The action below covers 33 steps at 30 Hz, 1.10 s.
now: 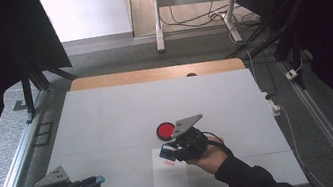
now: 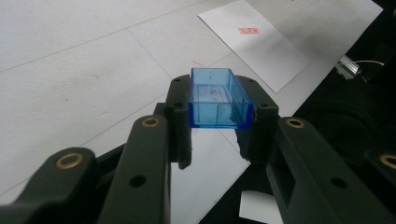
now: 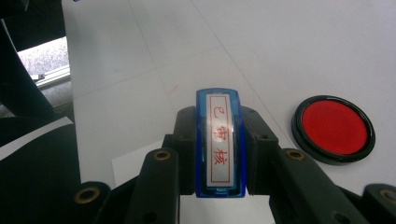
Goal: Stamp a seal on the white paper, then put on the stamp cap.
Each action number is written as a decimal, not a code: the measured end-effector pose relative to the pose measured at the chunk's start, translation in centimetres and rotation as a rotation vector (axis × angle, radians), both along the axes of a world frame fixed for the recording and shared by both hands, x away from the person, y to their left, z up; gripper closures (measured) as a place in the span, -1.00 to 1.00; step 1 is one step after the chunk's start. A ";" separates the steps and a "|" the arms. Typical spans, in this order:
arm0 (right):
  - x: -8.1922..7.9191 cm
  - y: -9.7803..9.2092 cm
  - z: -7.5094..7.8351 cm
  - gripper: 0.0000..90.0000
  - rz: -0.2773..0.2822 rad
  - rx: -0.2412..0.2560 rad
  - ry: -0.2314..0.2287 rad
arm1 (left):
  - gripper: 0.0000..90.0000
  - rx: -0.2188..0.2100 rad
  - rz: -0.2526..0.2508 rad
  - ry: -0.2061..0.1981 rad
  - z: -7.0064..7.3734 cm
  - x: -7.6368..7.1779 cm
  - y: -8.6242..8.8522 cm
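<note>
My left gripper (image 1: 96, 181) (image 2: 219, 106) hovers near the table's front left corner, shut on a clear blue rectangular cap (image 2: 218, 98) (image 1: 99, 178) held open side up. My right gripper (image 1: 167, 150) (image 3: 220, 127) is shut on a blue stamp (image 3: 220, 144) (image 1: 168, 148) whose white label bears red characters. It hangs just above the top edge of a white paper sheet (image 1: 170, 178) (image 2: 266, 44). A red stamp mark (image 1: 168, 163) (image 2: 249, 31) shows on that sheet. A round red ink pad (image 1: 164, 130) (image 3: 334, 128) in a black rim lies open just behind the stamp.
The white table (image 1: 107, 118) has a wooden strip along its far edge. A metal rail (image 1: 14, 168) runs along the left side and cables lie on the floor to the right. A person's hands and a dark sleeve (image 1: 249, 179) come in from the bottom.
</note>
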State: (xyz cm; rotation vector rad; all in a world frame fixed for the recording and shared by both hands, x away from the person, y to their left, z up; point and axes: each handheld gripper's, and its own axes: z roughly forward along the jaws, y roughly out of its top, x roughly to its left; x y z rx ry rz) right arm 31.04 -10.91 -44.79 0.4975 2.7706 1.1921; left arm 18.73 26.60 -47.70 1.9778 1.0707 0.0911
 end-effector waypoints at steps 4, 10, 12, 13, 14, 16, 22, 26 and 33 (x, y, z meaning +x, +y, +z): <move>-0.1 -0.1 0.5 0.58 -0.002 0.020 -0.003 | 0.51 -0.005 -0.001 -0.003 0.0 0.0 0.0; -0.1 -0.5 1.4 0.58 0.001 0.055 -0.005 | 0.51 -0.007 -0.005 -0.006 0.1 -0.1 0.0; -0.1 -0.6 1.7 0.58 0.000 0.066 0.000 | 0.51 -0.008 -0.006 -0.007 0.1 -0.1 -0.1; -0.1 -0.6 1.8 0.58 0.000 0.069 -0.001 | 0.51 -0.008 -0.007 -0.007 0.1 -0.1 -0.1; -0.1 -0.7 1.9 0.58 0.002 0.075 -0.001 | 0.51 -0.009 -0.008 -0.006 0.1 -0.1 -0.1; -0.2 -0.8 2.2 0.58 0.004 0.082 -0.002 | 0.52 -0.009 -0.010 -0.006 0.1 -0.1 -0.1; -0.4 -1.0 3.0 0.58 0.010 0.102 -0.013 | 0.51 -0.013 -0.011 -0.003 0.1 -0.1 -0.1; -0.5 -1.0 3.1 0.58 0.013 0.104 -0.014 | 0.52 -0.012 -0.012 -0.004 0.1 0.0 -0.1; -0.5 -0.9 3.2 0.58 0.013 0.107 -0.014 | 0.52 -0.012 -0.023 -0.011 0.3 0.0 -0.2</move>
